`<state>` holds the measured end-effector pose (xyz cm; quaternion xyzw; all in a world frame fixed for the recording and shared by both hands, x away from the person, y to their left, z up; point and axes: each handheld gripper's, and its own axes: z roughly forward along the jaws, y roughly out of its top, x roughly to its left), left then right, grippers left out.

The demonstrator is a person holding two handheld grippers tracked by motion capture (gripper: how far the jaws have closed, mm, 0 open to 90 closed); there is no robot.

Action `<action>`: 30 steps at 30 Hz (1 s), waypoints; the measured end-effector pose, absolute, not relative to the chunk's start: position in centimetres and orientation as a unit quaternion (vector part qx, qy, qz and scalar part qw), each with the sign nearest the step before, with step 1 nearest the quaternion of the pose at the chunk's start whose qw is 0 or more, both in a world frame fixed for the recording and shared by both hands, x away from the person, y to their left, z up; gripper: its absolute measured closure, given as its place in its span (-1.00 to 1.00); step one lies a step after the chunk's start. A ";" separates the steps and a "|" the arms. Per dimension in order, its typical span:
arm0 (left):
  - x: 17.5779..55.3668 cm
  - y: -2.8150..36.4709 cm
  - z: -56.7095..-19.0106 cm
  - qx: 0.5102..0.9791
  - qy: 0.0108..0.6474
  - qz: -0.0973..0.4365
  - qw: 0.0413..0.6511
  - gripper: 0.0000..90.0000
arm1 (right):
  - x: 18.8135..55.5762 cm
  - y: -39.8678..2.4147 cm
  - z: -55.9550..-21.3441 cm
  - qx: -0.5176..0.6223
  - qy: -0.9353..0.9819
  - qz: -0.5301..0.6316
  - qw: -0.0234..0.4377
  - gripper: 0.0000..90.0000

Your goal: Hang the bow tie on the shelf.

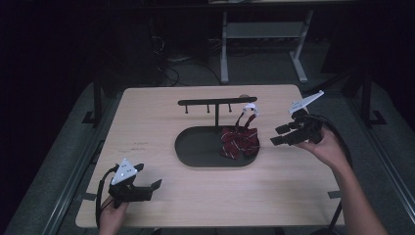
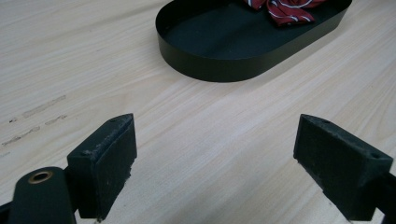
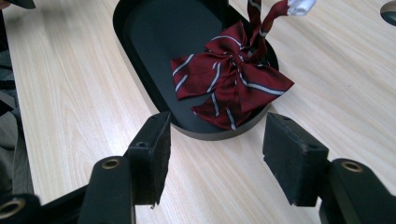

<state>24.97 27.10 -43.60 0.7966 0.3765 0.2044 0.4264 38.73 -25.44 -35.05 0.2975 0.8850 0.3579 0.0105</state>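
A dark red bow tie with white stripes (image 1: 239, 141) (image 3: 231, 84) lies on the right end of a black oval tray (image 1: 195, 147) (image 2: 224, 60) (image 3: 154, 42). Its strap (image 1: 247, 115) runs up to the right end of a black T-shaped rack (image 1: 215, 103) that rises from the tray. My right gripper (image 1: 280, 135) (image 3: 215, 158) hovers just right of the tray, open, its jaws pointing at the bow. My left gripper (image 1: 147, 182) (image 2: 215, 163) rests low near the table's front left, open and with nothing between its jaws.
The light wooden table (image 1: 147, 122) stands over a dark floor. Metal legs of another table (image 1: 224, 49) stand behind it. Grey rails run along both sides.
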 end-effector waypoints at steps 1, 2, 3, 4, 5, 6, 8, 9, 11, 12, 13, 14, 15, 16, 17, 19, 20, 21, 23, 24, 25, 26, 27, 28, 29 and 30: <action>25.0 27.1 -43.6 0.797 0.377 0.204 0.426 -0.71 | 38.7 -25.5 -35.2 0.297 0.885 0.358 0.011 -0.09; 25.0 27.1 -43.6 0.796 0.377 0.204 0.427 -0.71 | 38.6 -25.5 -35.2 0.299 0.885 0.358 0.010 -0.09; 25.0 27.1 -43.6 0.796 0.377 0.204 0.427 -0.71 | 38.6 -25.6 -35.4 0.297 0.885 0.357 0.011 -0.09; 25.0 27.1 -43.6 0.796 0.377 0.204 0.427 -0.71 | 38.5 -25.6 -35.4 0.301 0.885 0.355 0.009 -0.10; 25.0 27.1 -43.6 0.797 0.377 0.205 0.426 -0.71 | 38.5 -25.7 -35.6 0.302 0.884 0.356 0.010 -0.10; 25.0 27.1 -43.6 0.796 0.377 0.205 0.426 -0.71 | 38.5 -25.8 -35.7 0.302 0.884 0.356 0.009 -0.11; 25.0 27.1 -43.6 0.796 0.377 0.204 0.427 -0.71 | 38.4 -26.0 -35.9 0.308 0.883 0.354 0.008 -0.12; 25.0 27.1 -43.6 0.797 0.377 0.204 0.426 -0.71 | 38.4 -26.0 -36.0 0.307 0.883 0.356 0.009 -0.12; 25.0 27.1 -43.6 0.797 0.377 0.204 0.425 -0.71 | 38.3 -26.2 -36.1 0.311 0.882 0.355 0.007 -0.12; 25.0 27.1 -43.6 0.797 0.377 0.204 0.425 -0.71 | 38.3 -26.3 -36.2 0.310 0.882 0.354 0.008 -0.12; 25.0 27.1 -43.6 0.797 0.377 0.204 0.424 -0.71 | 38.2 -26.4 -36.2 0.312 0.882 0.354 0.007 -0.12; 25.0 27.1 -43.6 0.797 0.378 0.204 0.425 -0.71 | 38.2 -26.4 -36.3 0.313 0.881 0.355 0.007 -0.12; 25.0 27.1 -43.6 0.797 0.377 0.204 0.425 -0.71 | 38.2 -26.5 -36.4 0.311 0.881 0.356 0.007 -0.13; 25.0 27.1 -43.7 0.797 0.378 0.204 0.425 -0.71 | 38.1 -26.5 -36.4 0.312 0.881 0.355 0.008 -0.13; 25.0 27.1 -43.6 0.797 0.378 0.204 0.425 -0.71 | 38.0 -26.6 -36.5 0.315 0.881 0.354 0.006 -0.13; 25.0 27.1 -43.6 0.796 0.378 0.204 0.426 -0.71 | 37.9 -26.7 -36.6 0.315 0.880 0.354 0.007 -0.13; 25.0 27.1 -43.6 0.796 0.378 0.204 0.426 -0.71 | 37.9 -26.7 -36.7 0.315 0.881 0.352 0.005 -0.14; 25.0 27.1 -43.7 0.796 0.378 0.205 0.426 -0.71 | 37.9 -26.7 -36.7 0.317 0.882 0.350 0.004 -0.15; 25.0 27.1 -43.7 0.796 0.378 0.204 0.426 -0.71 | 37.8 -26.8 -36.8 0.317 0.883 0.347 0.002 -0.15; 25.0 27.1 -43.6 0.797 0.377 0.205 0.426 -0.71 | 37.7 -26.8 -36.8 0.319 0.881 0.349 0.004 -0.14; 25.0 27.1 -43.6 0.796 0.377 0.205 0.426 -0.71 | 37.7 -26.9 -36.9 0.318 0.881 0.351 0.004 -0.14; 25.0 27.1 -43.6 0.796 0.377 0.205 0.426 -0.71 | 37.6 -26.9 -36.9 0.318 0.880 0.352 0.003 -0.14; 25.0 27.1 -43.6 0.796 0.377 0.205 0.426 -0.71 | 37.6 -26.9 -37.0 0.317 0.881 0.351 0.005 -0.14; 25.0 27.1 -43.6 0.796 0.377 0.206 0.426 -0.71 | 37.5 -27.0 -37.1 0.319 0.881 0.350 0.003 -0.14; 25.0 27.1 -43.6 0.796 0.378 0.205 0.426 -0.71 | 37.4 -27.0 -37.2 0.320 0.880 0.351 0.002 -0.14; 25.0 27.1 -43.6 0.796 0.377 0.206 0.426 -0.71 | 37.3 -27.1 -37.3 0.321 0.880 0.351 0.002 -0.14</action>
